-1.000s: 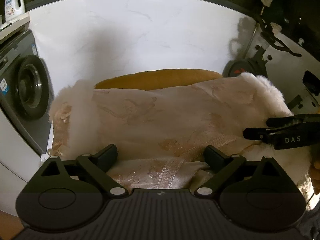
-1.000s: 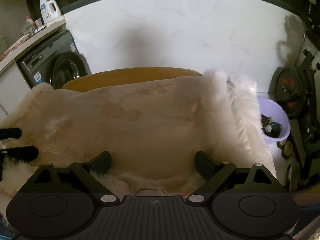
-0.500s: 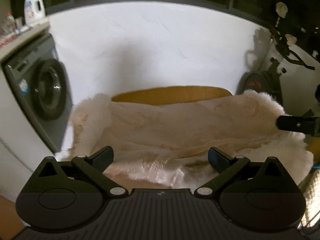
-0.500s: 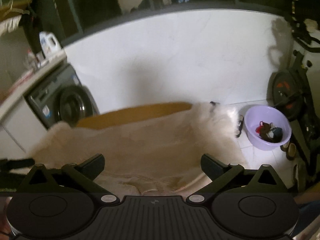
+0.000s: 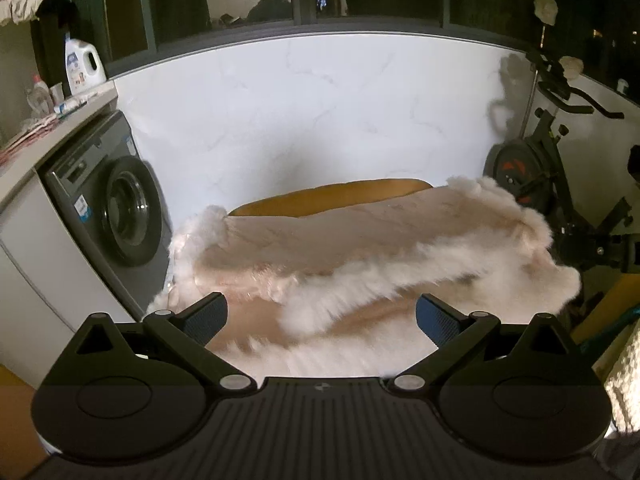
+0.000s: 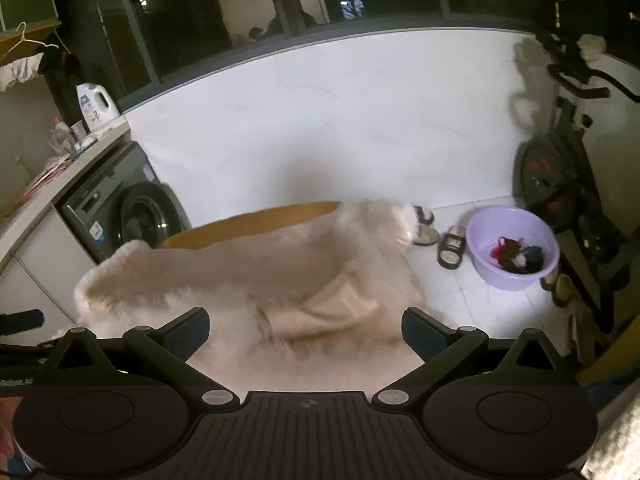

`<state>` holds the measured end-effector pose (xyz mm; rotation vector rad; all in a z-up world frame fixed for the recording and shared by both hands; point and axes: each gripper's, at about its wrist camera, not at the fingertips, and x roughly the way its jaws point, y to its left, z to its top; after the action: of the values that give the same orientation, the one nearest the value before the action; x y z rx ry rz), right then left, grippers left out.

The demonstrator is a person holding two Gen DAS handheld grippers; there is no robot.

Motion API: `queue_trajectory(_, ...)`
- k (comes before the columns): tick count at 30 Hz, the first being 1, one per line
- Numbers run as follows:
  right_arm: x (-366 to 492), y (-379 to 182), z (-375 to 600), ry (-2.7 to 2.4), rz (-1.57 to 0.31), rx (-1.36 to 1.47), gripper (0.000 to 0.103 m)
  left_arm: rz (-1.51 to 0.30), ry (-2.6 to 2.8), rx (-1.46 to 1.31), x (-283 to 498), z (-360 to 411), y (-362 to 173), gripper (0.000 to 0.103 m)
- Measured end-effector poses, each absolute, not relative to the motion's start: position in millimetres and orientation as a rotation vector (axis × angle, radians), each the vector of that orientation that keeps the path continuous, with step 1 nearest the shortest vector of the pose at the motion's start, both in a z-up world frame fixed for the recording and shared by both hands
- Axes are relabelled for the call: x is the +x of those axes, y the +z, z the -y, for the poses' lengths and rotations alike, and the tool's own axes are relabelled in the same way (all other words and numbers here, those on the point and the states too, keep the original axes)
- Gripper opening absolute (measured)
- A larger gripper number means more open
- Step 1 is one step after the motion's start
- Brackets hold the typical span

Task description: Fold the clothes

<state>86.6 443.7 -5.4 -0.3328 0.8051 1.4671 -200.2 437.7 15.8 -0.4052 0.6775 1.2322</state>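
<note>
My left fingers and right fingers stand wide apart, holding nothing, above the fur-trimmed robe heaped on the orange desk. Blur hides the folds, but its right edge seems to overhang; it could slide to the floor.
</note>
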Motion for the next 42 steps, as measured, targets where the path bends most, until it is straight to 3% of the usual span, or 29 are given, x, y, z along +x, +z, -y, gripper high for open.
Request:
queue_trajectory(18,90.0,13.4,-297.8,1.504,-0.674,-0.4,0.102,-0.612,1.226,-0.558,-173.3,-288.7,22.4,0.102)
queue_trajectory(23,83.7,9.8,-250.4,1.505,-0.637,-0.42,0.102,-0.665,1.331,-0.52,-164.2,-245.0,15.5,0.102)
queue_trajectory(42,43.6,-11.5,-145.9,1.388,-0.701,-0.447,0.102,-0.708,1.332,-0.511,-190.2,-164.6,5.4,0.102)
